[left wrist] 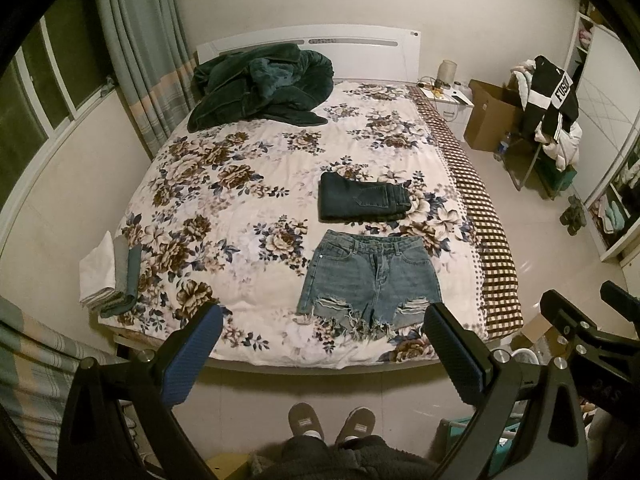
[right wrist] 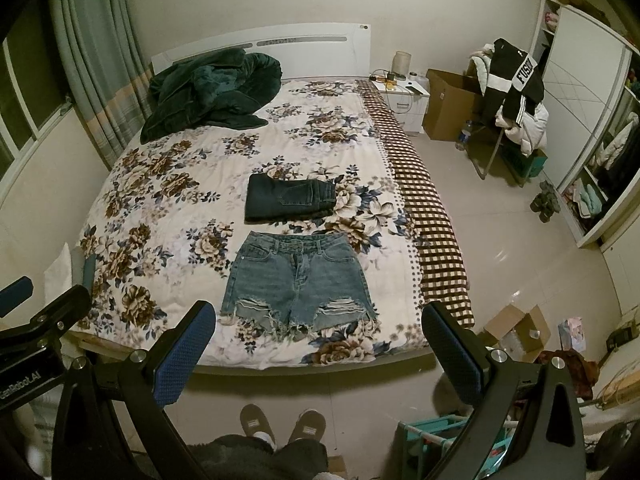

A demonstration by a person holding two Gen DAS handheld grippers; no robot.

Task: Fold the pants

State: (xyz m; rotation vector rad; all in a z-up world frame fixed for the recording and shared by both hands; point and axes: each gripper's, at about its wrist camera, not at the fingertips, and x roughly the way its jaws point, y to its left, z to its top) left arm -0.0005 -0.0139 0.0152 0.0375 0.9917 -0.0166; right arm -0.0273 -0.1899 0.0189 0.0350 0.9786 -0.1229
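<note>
Item 1, folded cloths (left wrist: 110,276): stacked at the bed's left edge, well apart from the work.
Item 2, my left claw (left wrist: 320,354): fingers wide apart, empty, held above the bed's foot.
Item 3, denim shorts (left wrist: 370,278): flat, unfolded, waistband away from me, frayed hems near the foot edge. Risk: fringe snags on a pad, or the bedspread (left wrist: 248,152) gets pinched along with the denim.
Item 4, folded dark jeans (left wrist: 362,198): just beyond the waistband; a careless sweep could disturb them.
Item 5, my right claw (right wrist: 318,354): fingers apart, empty.
</note>
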